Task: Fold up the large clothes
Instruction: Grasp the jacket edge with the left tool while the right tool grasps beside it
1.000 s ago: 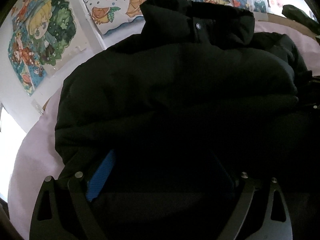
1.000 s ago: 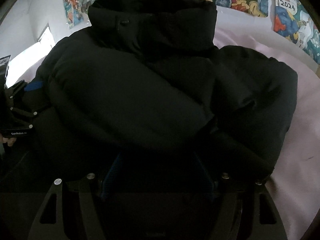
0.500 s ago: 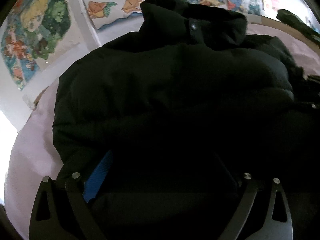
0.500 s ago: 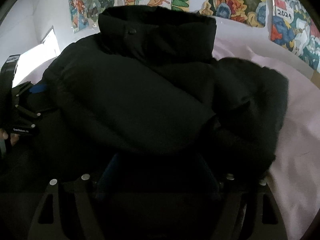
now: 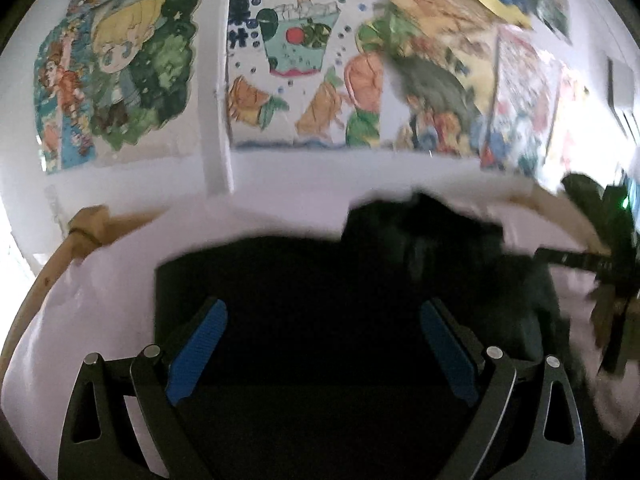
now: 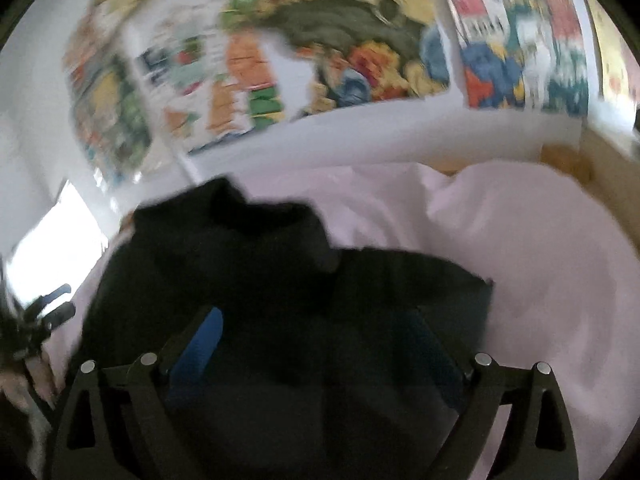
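A black puffer jacket (image 5: pixel 320 280) lies folded on a pale pink sheet (image 5: pixel 100 280), its collar (image 5: pixel 420 224) at the far side. My left gripper (image 5: pixel 324 320) is open above the jacket's near part, blue pads (image 5: pixel 196 352) spread wide with nothing between them. In the right wrist view the jacket (image 6: pixel 260 272) lies below my right gripper (image 6: pixel 316 340), which is open too, its blue pads (image 6: pixel 200 340) apart over the dark fabric. Both views are blurred by motion. The left gripper (image 6: pixel 40 320) shows at the left edge of the right wrist view.
The sheet (image 6: pixel 520 260) covers a bed with a wooden rail (image 5: pixel 60 248). Colourful posters (image 5: pixel 288 80) cover the white wall behind. A dark object (image 5: pixel 600 240) sits at the right edge of the left wrist view.
Both grippers have lifted and pulled back from the jacket, which now sits lower and smaller in view. The pads, buried in fabric before, now stand free above it.
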`<state>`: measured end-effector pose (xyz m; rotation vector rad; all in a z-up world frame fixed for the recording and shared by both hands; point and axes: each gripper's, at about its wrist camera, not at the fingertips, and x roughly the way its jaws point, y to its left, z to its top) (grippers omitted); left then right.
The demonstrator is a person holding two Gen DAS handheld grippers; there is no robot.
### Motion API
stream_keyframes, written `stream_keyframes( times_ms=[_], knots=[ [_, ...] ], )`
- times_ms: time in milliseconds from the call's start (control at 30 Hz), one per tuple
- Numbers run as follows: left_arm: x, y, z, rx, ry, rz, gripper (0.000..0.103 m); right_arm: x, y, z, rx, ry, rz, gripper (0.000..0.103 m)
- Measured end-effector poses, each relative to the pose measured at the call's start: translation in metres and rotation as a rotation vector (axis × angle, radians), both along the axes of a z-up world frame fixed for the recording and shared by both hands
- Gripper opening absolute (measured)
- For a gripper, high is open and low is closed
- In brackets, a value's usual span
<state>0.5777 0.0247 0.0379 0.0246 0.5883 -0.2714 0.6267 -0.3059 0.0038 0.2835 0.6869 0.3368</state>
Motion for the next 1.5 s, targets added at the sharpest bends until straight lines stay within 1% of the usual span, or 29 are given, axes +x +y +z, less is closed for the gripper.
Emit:
stream_keyframes(
  times_ms=[33,100,167,200,267,300,333,367,400,467,500,567,667,733,800,900,933,1033,1133,1200,1233,1300,1367,1500],
  knots=[
    [0.018,-0.007,0.004,-0.020,0.002,-0.010,0.095,0.011,-0.001,0.000,0.033,-0.002,-0.008,0.095],
    [0.042,-0.012,0.001,-0.046,0.023,-0.014,0.095,0.025,-0.001,0.000,0.058,-0.007,-0.023,0.093],
    [0.064,-0.015,-0.006,-0.060,0.056,-0.001,0.095,0.039,0.003,-0.002,0.077,-0.011,-0.025,0.079],
    [0.073,-0.017,-0.010,-0.066,0.069,0.003,0.095,0.044,0.006,-0.004,0.083,-0.008,-0.015,0.075],
    [0.082,-0.019,-0.015,-0.081,0.065,0.016,0.094,0.054,0.015,-0.007,0.077,-0.006,0.001,0.059],
    [0.085,-0.019,-0.016,-0.101,0.053,0.023,0.094,0.056,0.018,-0.008,0.070,-0.010,0.002,0.057],
    [0.084,-0.019,-0.016,-0.127,0.043,0.022,0.092,0.058,0.023,-0.009,0.060,-0.016,0.003,0.052],
    [0.084,-0.018,-0.016,-0.163,0.031,0.024,0.084,0.058,0.026,-0.011,0.055,-0.022,0.006,0.042],
    [0.084,-0.019,-0.016,-0.192,0.025,0.027,0.074,0.058,0.029,-0.012,0.043,-0.031,0.004,0.037],
    [0.092,-0.024,-0.016,-0.210,0.055,0.028,0.012,0.053,0.033,-0.012,0.013,-0.058,-0.007,0.016],
    [0.095,-0.026,-0.016,-0.212,0.078,0.031,0.010,0.051,0.033,-0.011,0.013,-0.070,-0.002,0.014],
    [0.089,-0.026,-0.011,-0.213,0.051,0.052,0.006,0.042,0.033,-0.007,0.002,-0.096,0.006,0.012],
    [0.067,-0.013,0.000,-0.248,0.012,0.064,0.005,0.019,0.029,0.006,0.011,-0.149,0.029,0.010],
    [0.047,0.001,0.008,-0.278,-0.014,0.064,0.005,-0.001,0.027,0.016,0.006,-0.186,0.060,0.010],
    [0.025,0.013,0.014,-0.299,-0.024,0.051,0.004,-0.024,0.027,0.025,-0.030,-0.230,0.095,0.010],
    [-0.006,0.023,0.011,-0.277,-0.027,0.018,0.004,-0.054,0.029,0.033,-0.095,-0.266,0.168,0.009],
    [-0.016,0.025,0.007,-0.269,-0.016,0.007,0.003,-0.061,0.031,0.033,-0.113,-0.231,0.187,0.009],
    [-0.035,0.028,-0.009,-0.260,0.023,-0.016,0.003,-0.082,0.039,0.022,-0.224,-0.213,0.244,0.008],
    [-0.044,0.028,-0.031,-0.243,0.072,-0.015,0.003,-0.091,0.044,0.003,-0.279,-0.171,0.277,0.008],
    [-0.042,0.028,-0.044,-0.222,0.108,-0.001,0.003,-0.093,0.049,-0.008,-0.314,-0.152,0.290,0.008],
    [-0.039,0.024,-0.053,-0.192,0.133,0.009,0.003,-0.093,0.053,-0.015,-0.345,-0.150,0.298,0.008],
    [-0.033,0.021,-0.066,-0.163,0.167,0.022,0.003,-0.090,0.058,-0.027,-0.390,-0.137,0.305,0.008],
    [-0.027,0.019,-0.079,-0.140,0.200,0.034,0.003,-0.084,0.061,-0.040,-0.410,-0.119,0.307,0.008],
    [-0.020,0.010,-0.097,-0.074,0.193,0.037,0.003,-0.076,0.069,-0.071,-0.464,-0.101,0.324,0.008]
  ],
)
